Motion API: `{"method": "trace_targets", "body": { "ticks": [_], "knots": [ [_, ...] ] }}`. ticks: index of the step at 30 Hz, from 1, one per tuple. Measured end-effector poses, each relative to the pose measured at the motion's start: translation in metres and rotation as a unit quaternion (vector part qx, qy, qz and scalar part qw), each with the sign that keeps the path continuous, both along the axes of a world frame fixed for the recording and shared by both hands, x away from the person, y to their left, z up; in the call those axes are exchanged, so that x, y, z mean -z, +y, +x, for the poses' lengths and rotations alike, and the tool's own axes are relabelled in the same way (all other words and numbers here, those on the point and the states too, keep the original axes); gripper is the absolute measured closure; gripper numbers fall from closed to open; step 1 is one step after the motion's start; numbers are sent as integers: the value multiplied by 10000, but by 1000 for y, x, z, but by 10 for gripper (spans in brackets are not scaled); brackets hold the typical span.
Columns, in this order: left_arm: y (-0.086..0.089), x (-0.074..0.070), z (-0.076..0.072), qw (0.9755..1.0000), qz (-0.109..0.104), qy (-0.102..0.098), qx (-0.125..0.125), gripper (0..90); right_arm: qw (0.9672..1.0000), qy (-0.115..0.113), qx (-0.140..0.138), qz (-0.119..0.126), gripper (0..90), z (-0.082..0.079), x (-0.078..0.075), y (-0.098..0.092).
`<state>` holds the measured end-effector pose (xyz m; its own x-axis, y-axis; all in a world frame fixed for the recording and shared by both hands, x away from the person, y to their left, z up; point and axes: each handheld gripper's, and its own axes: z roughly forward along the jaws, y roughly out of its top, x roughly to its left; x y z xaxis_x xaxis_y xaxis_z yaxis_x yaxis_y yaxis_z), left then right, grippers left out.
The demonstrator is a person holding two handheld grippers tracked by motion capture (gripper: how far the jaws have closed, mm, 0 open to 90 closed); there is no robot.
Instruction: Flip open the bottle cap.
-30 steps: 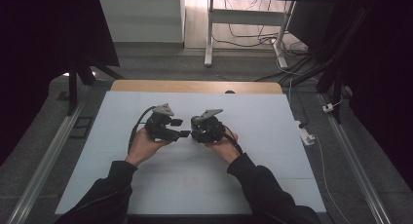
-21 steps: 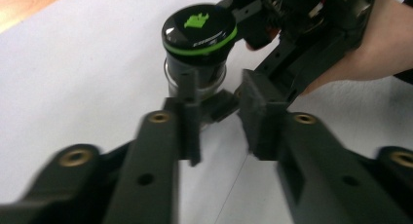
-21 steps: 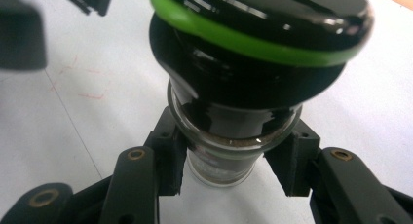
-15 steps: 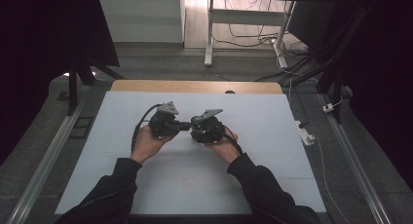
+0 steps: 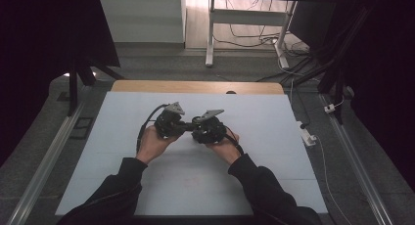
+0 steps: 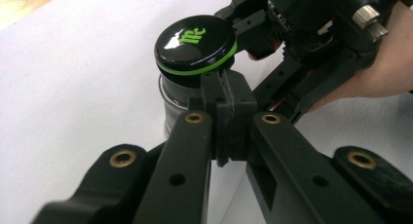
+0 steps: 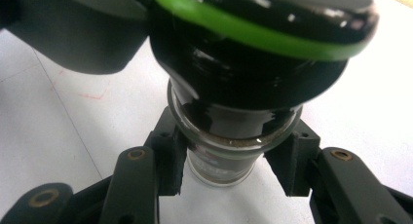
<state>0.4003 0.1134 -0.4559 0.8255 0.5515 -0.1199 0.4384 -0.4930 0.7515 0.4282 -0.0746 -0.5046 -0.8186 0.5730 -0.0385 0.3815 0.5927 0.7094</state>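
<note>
While my right gripper is clamped on the glass body of the small jar, the work is barely under way; the black lid with its green ring sits on the jar, looking seated and square, so by my reckoning nothing is opened yet. The jar sits in the middle of the white table, between my two hands; whether its base rests on the surface or hangs just above it I cannot tell.

My left gripper has its jaws together, the pads meeting just under the rim of the lid and right against the jar's side. Whether they nip the edge of the lid or merely touch it I cannot make out. What is left, as I judge it, is nearly everything: get a proper hold on the lid, turn or lift it, and take it off while the right keeps the glass from moving.

Against the earlier high view the change is small. My left hand has drawn in toward the right, so that the two grippers, a little apart then, now meet nose to nose; the right has not shifted.
</note>
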Motion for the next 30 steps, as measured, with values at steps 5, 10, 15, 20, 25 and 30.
{"method": "trace_targets", "body": {
  "ticks": [5, 10, 15, 20, 25, 30],
  "knots": [
    [0, -3, 1, 10000, -10, -13, -50, 887, 10000, 2, 14, 12, 527, 0, 0, 1],
    [1, -5, 4, 9999, -35, -24, -93, 887, 10000, -18, 9, 0, 527, 0, 0, 0],
    [2, -8, 6, 9998, -101, -53, -160, 887, 10000, 2, 26, 15, 527, 0, 0, 1],
    [3, -11, 10, 9996, -139, -107, -224, 887, 10000, 2, 22, 12, 527, 0, 0, 1],
    [3, -14, 17, 9993, -150, -157, -313, 887, 10000, -14, -8, -1, 527, 0, 0, 0],
    [2, -13, 26, 9990, -112, -134, -417, 887, 10000, -29, -32, -8, 527, 0, 0, 0]
  ]
}}
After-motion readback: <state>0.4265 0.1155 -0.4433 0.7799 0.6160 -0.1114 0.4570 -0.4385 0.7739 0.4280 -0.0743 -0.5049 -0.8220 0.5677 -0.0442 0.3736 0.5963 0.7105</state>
